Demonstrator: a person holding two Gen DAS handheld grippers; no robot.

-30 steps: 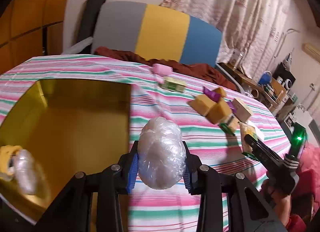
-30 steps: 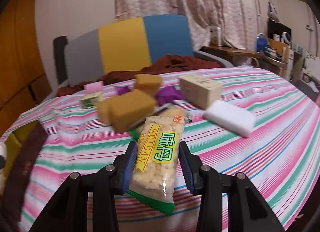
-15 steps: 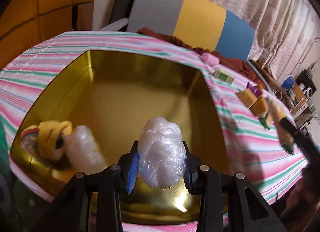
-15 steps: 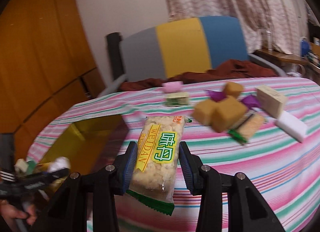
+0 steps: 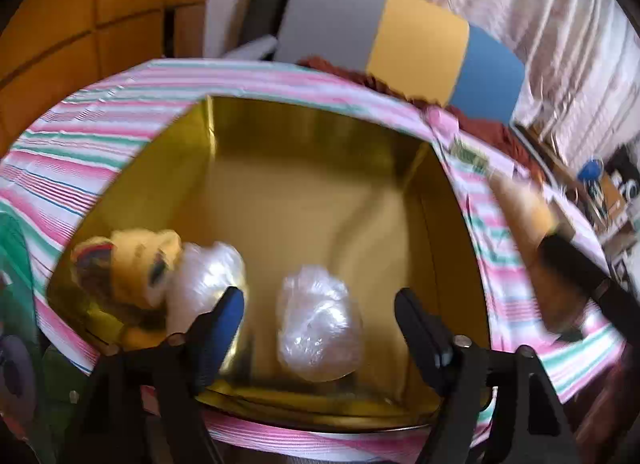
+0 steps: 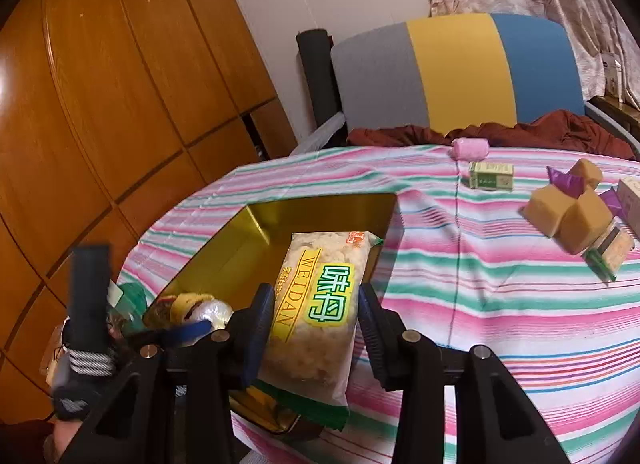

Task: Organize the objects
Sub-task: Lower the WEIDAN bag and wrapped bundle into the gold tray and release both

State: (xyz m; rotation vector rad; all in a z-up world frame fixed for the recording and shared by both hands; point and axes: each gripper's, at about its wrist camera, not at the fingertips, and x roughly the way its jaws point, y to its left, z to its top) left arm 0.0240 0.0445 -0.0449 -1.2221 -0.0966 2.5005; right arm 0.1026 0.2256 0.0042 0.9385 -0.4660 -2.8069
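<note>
— What are my jaws doing?
— My left gripper gapes wide over the gold tin; the plastic-wrapped bundle sits free inside, upright, beside another bundle.
— And the right gripper?
— Clamped on the snack packet, gripped across its width, long axis pointing ahead toward the tin, probably for dropping in.

Right gripper motion-blurred.

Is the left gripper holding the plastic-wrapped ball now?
No, the left gripper is open, and the plastic-wrapped ball sits free between its fingers inside the gold tin.
</note>
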